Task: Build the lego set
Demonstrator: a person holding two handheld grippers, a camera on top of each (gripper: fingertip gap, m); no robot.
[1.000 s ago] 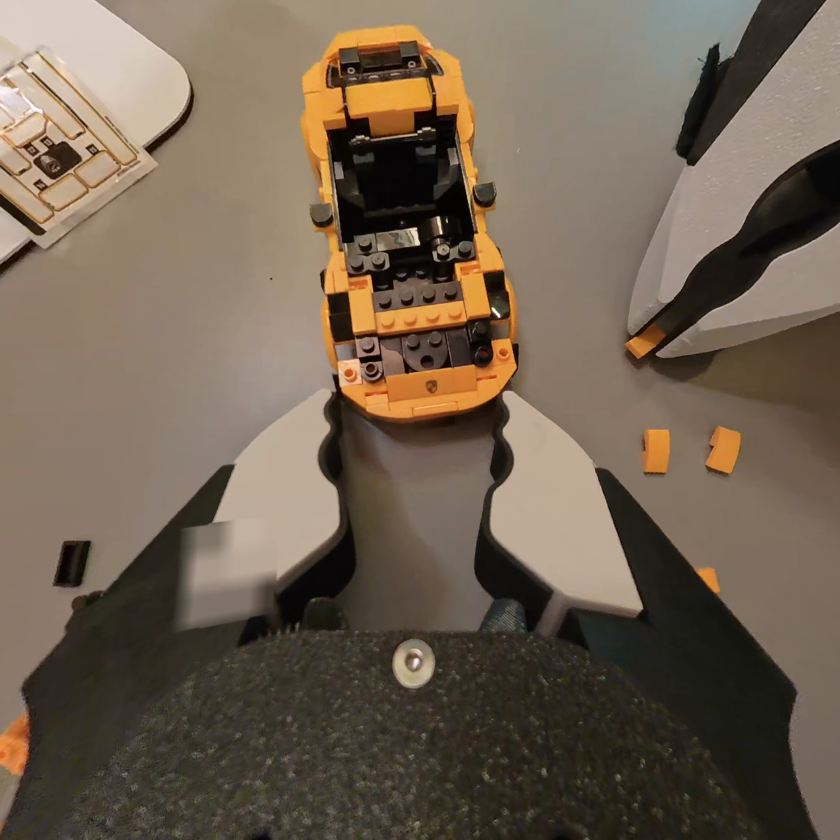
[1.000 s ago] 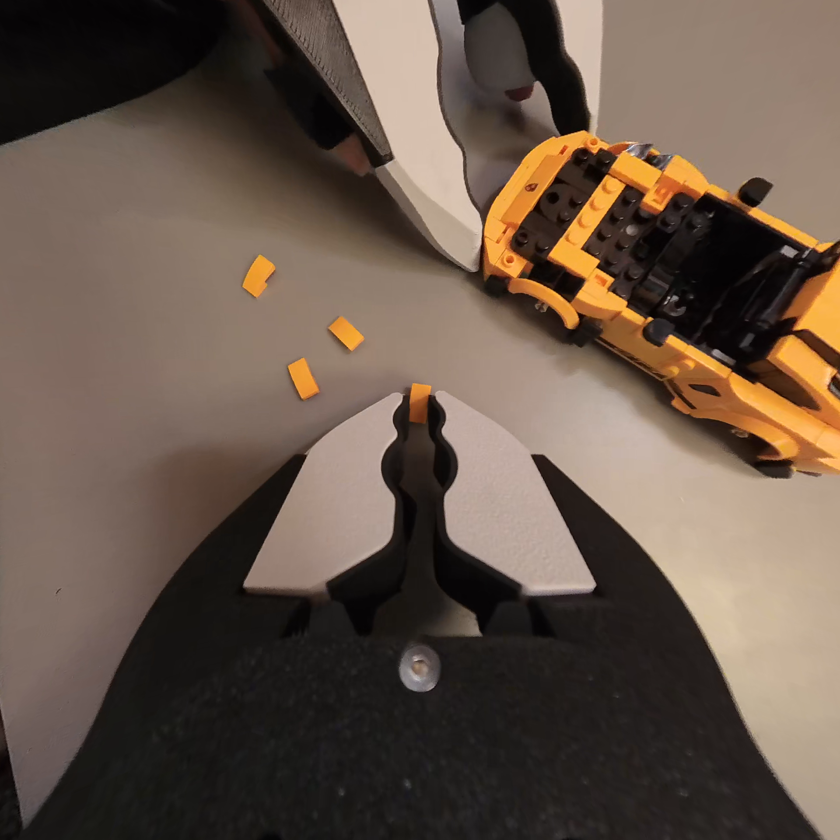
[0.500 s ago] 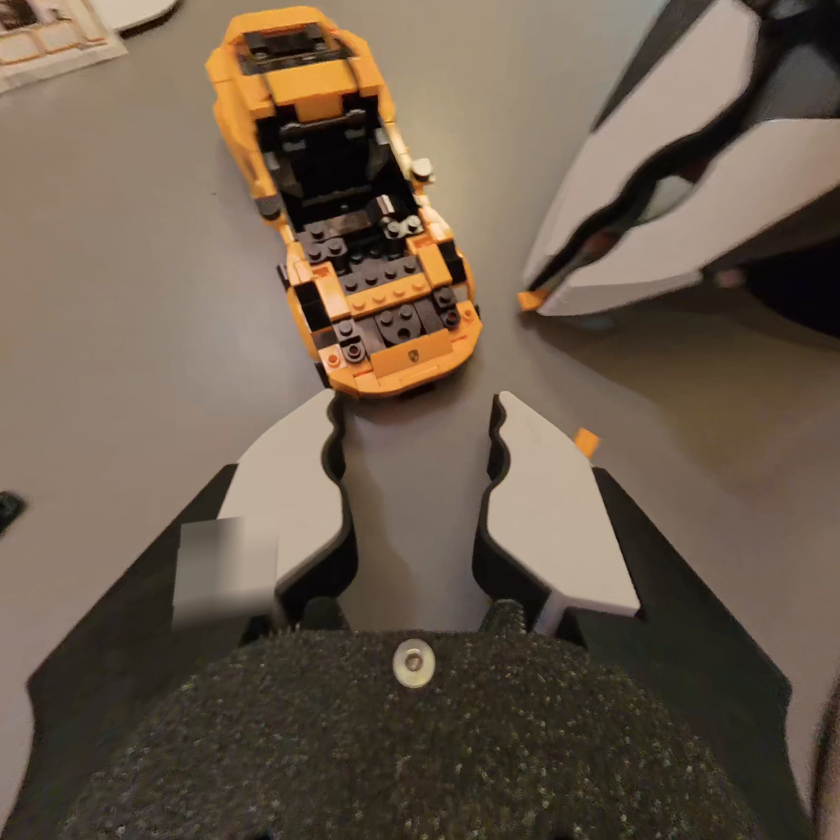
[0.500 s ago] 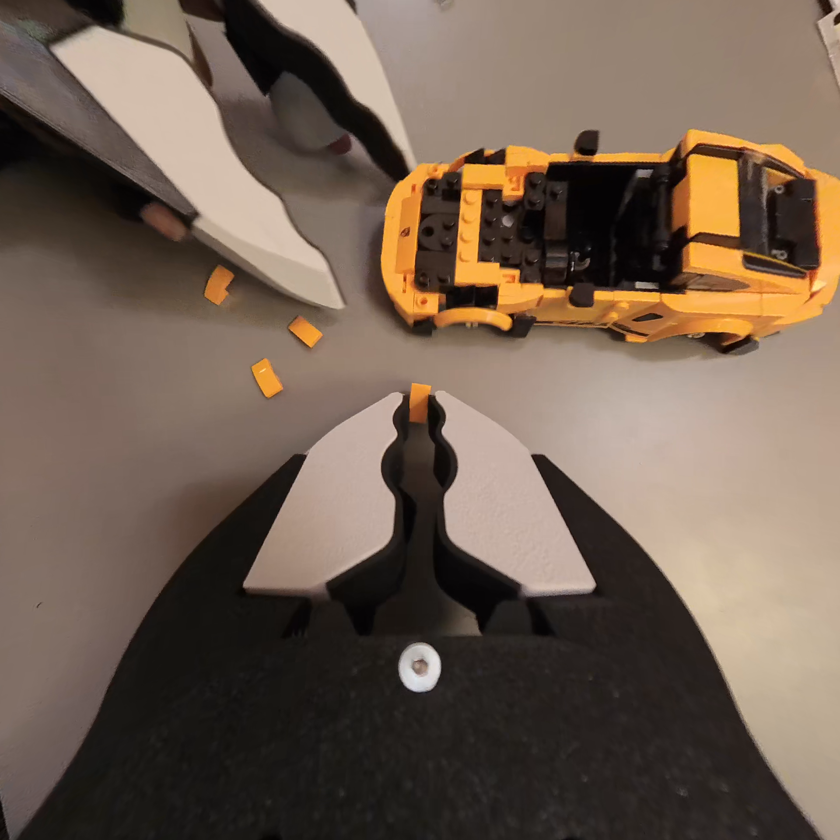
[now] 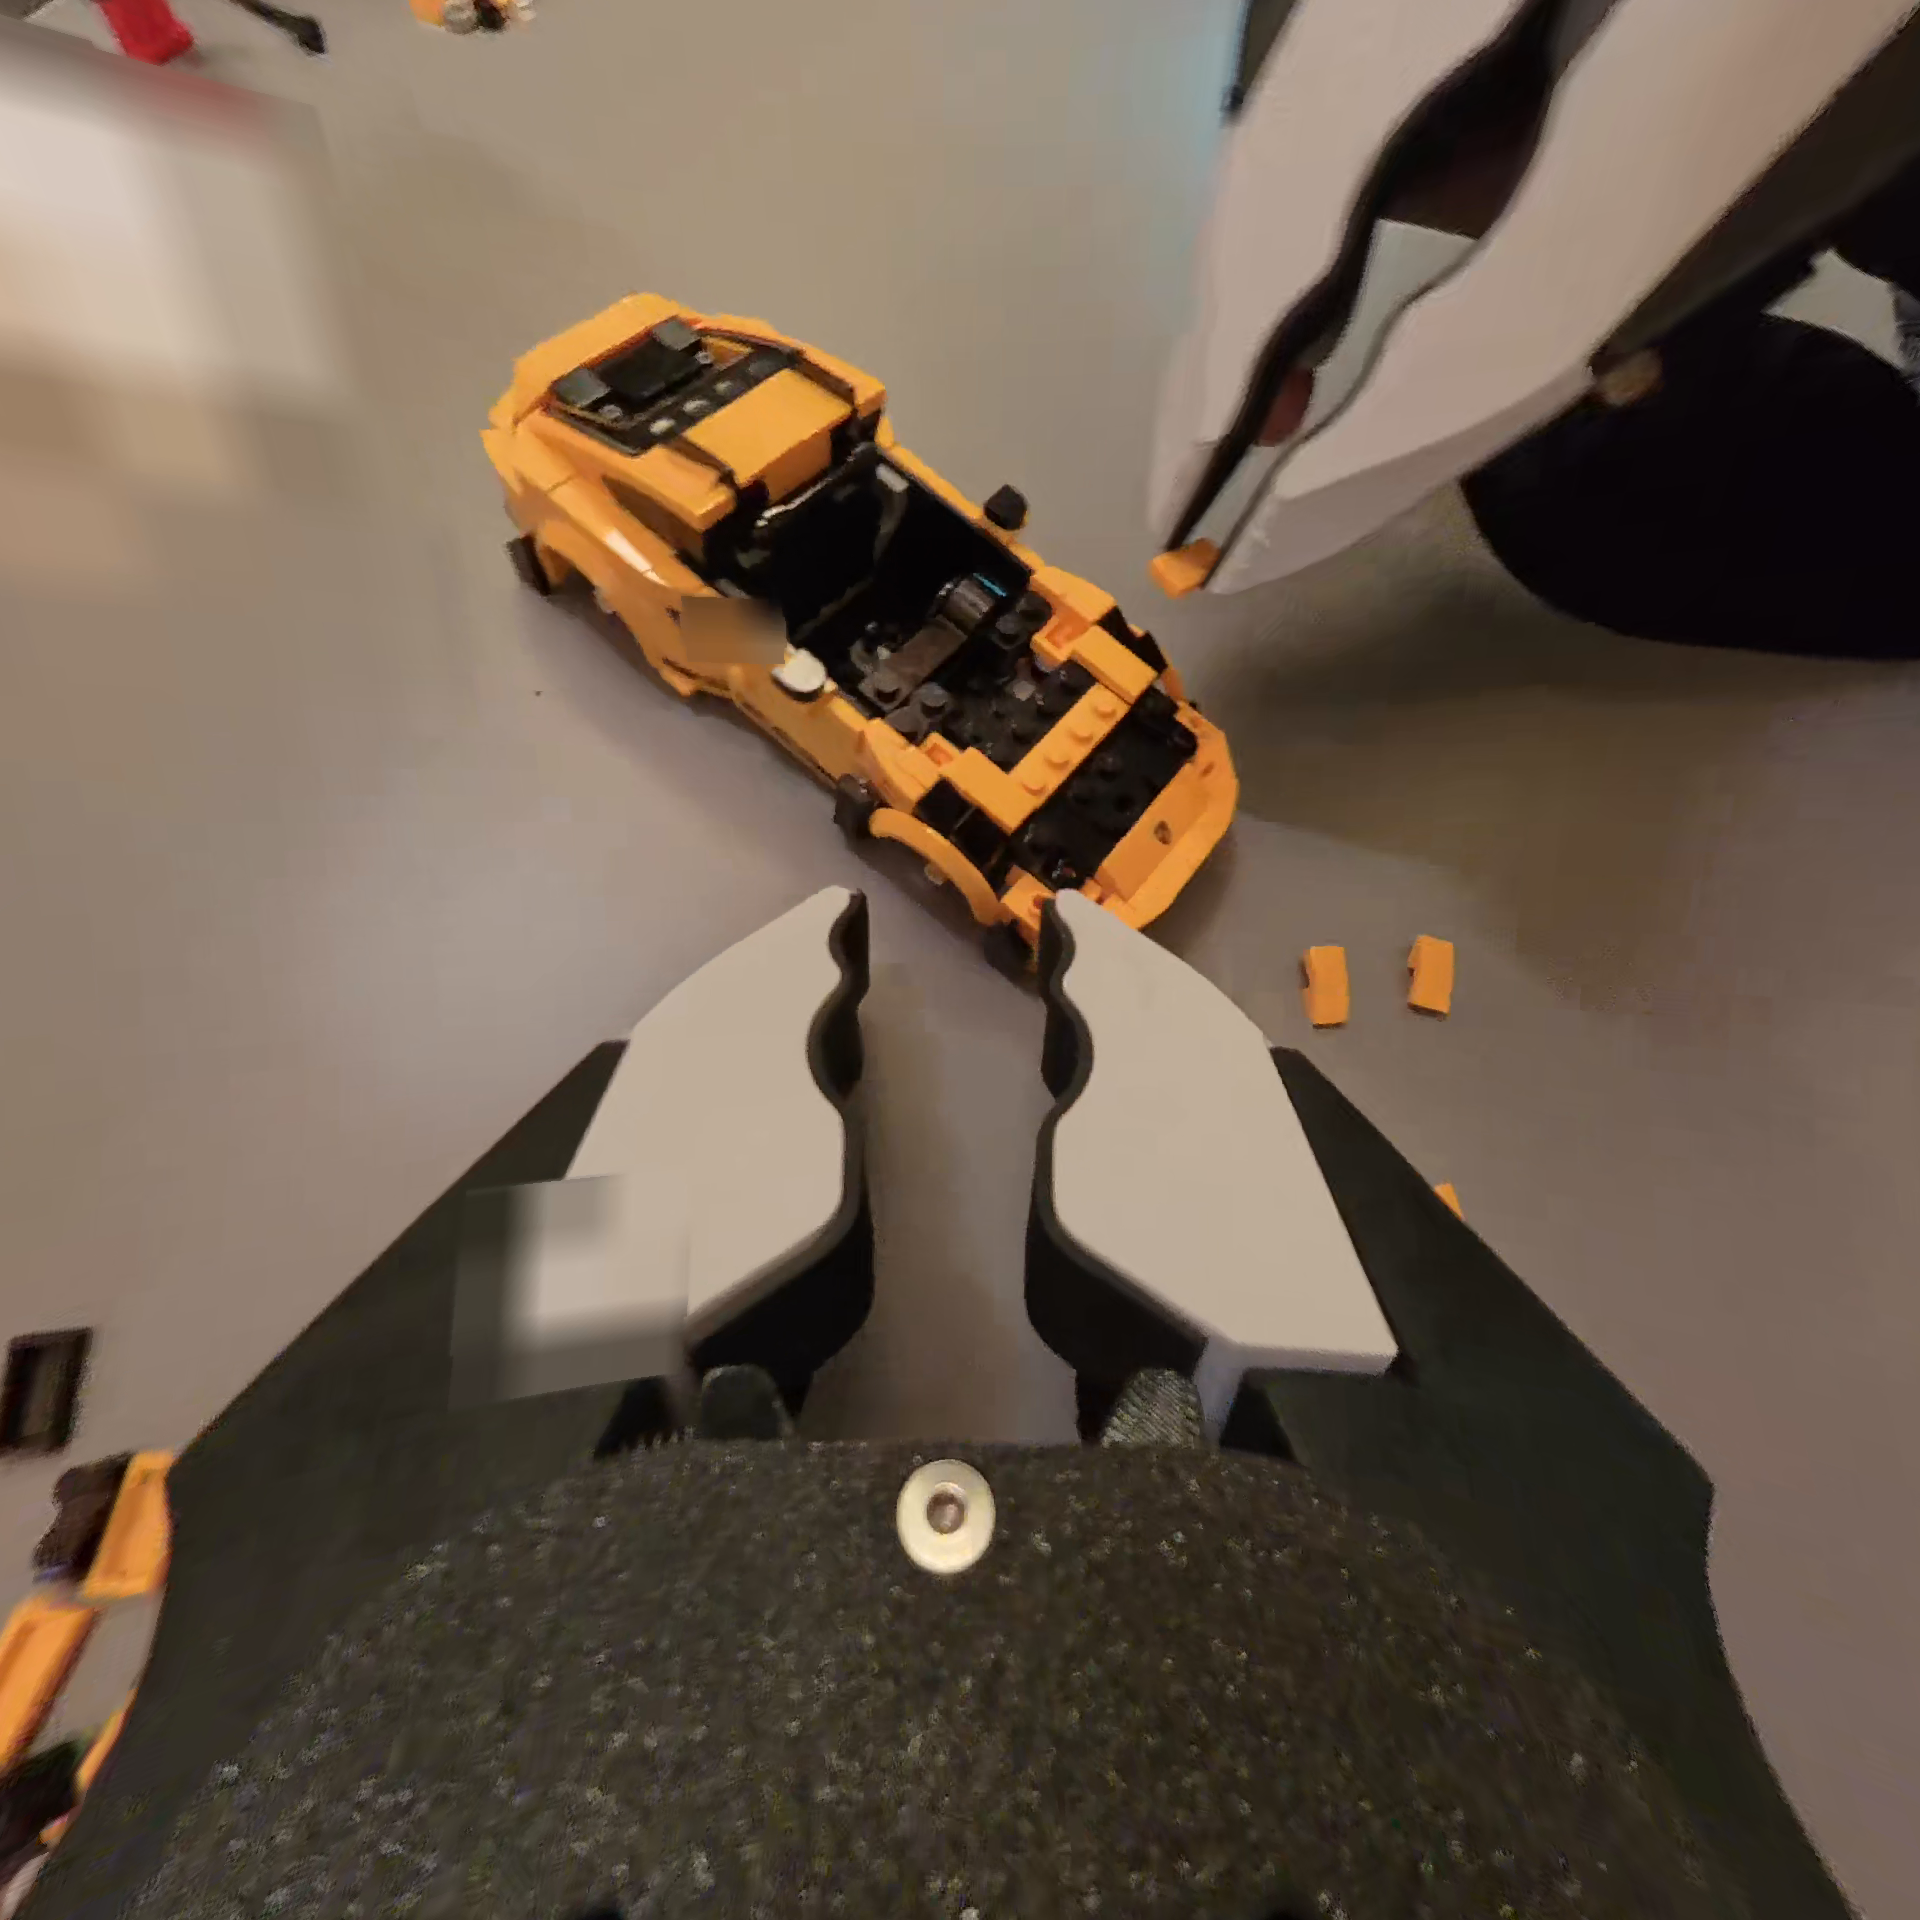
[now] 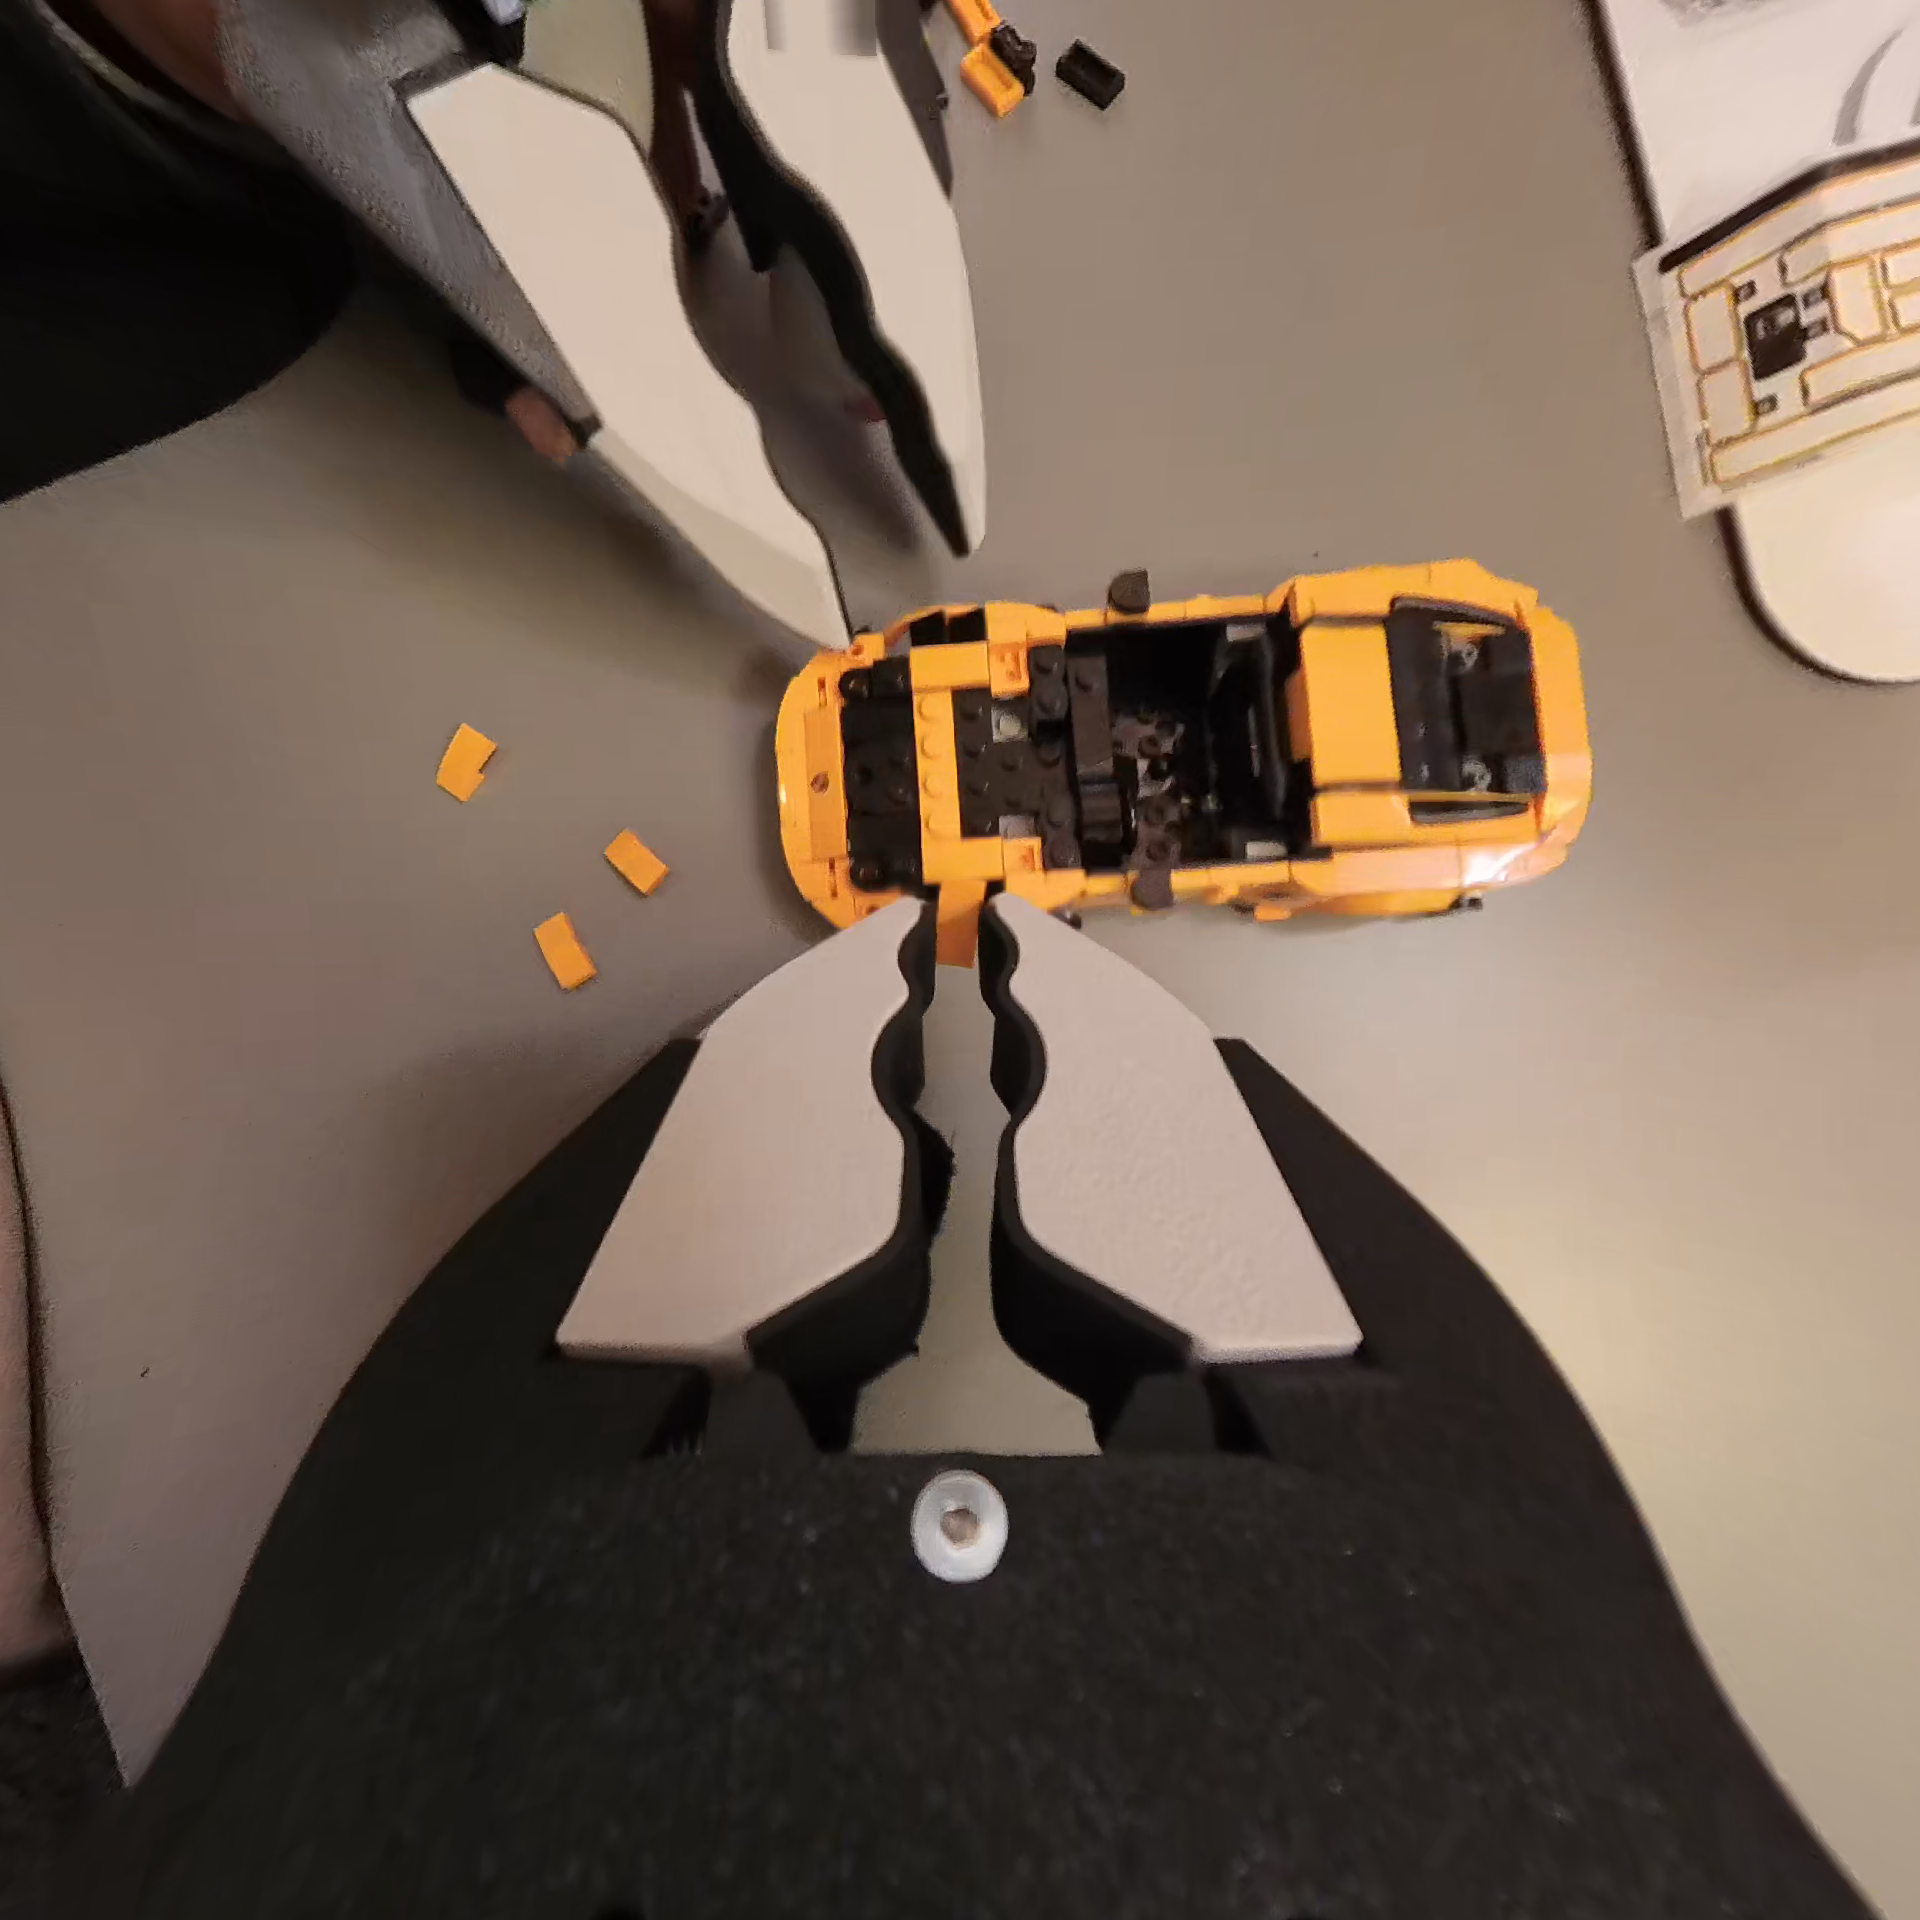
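Note:
The orange and black lego car (image 6: 1174, 748) stands on the grey table, roof and hood open with studs showing; it also shows in the left wrist view (image 5: 852, 623). My right gripper (image 6: 951, 920) is shut on a small orange piece (image 6: 956, 935) and holds it against the car's near side by the front wheel. In the left wrist view that piece (image 5: 1179, 569) hangs at the tip of the right gripper, above the table. My left gripper (image 5: 951, 914) is open and empty, its fingertips at the car's front corner; it shows in the right wrist view (image 6: 899, 582).
Three loose orange tiles (image 6: 564, 950) (image 6: 636, 861) (image 6: 464, 762) lie left of the car's nose. A sticker sheet (image 6: 1808, 343) and white paper lie at the far right. Small orange and black parts (image 6: 992, 57) lie beyond the left gripper. A black piece (image 5: 42, 1387) lies near the left gripper's base. One gripper's finger ends stand about 8 cm off the other's.
The right gripper has carried the orange piece up to the car's side. The left gripper has swung round to the car's front corner and its jaws have narrowed somewhat.

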